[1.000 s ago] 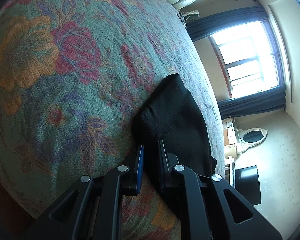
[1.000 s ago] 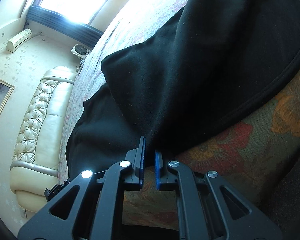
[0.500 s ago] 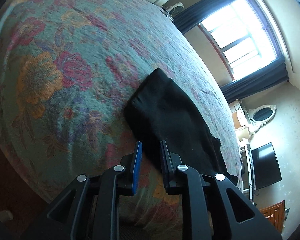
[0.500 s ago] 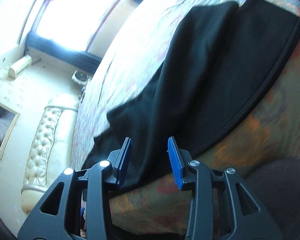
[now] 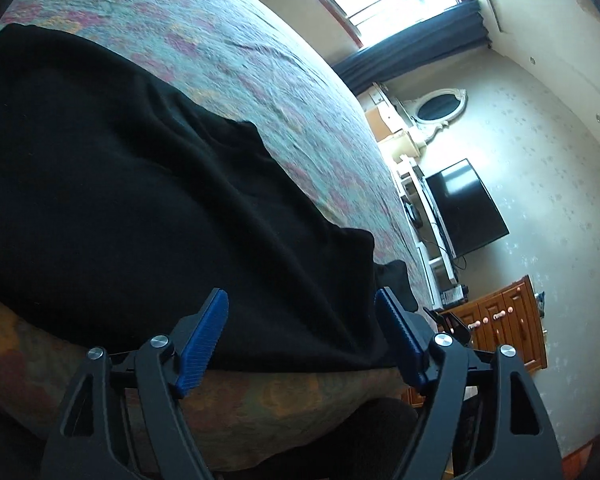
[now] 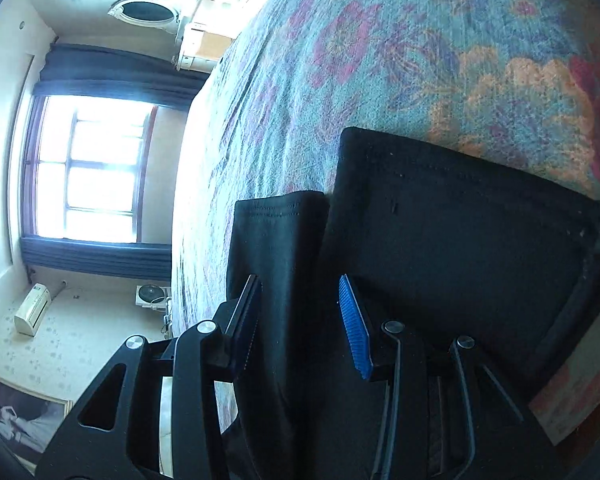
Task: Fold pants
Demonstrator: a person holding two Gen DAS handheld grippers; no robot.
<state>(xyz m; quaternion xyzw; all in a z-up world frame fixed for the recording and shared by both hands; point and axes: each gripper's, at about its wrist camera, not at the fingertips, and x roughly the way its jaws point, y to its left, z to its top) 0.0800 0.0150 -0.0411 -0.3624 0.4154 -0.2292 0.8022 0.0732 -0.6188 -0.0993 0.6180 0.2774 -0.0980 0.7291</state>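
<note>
Black pants (image 5: 140,180) lie flat along the near edge of a floral bedspread (image 5: 260,60). My left gripper (image 5: 302,300) hangs just above their near edge; its jaws are opening wide, and the blue pads (image 5: 204,336) touch no cloth. In the right wrist view the pants (image 6: 460,240) show a stitched leg hem (image 6: 276,208) beside a wider folded part. My right gripper (image 6: 299,284) stands partly open over that leg. Cloth shows in the gap, but the pads (image 6: 354,328) do not press it.
The bedspread (image 6: 380,60) stretches far beyond the pants. Past the bed's end stand a wall-mounted TV (image 5: 464,208), a wooden cabinet (image 5: 508,320) and an oval mirror (image 5: 440,106). A bright window (image 6: 88,164) with dark curtains fills the far wall.
Both grippers were shut on the pants' edge a second ago and have opened and let go. Both have swung sideways along the bed and rolled; the left now faces the pants' wide part.
</note>
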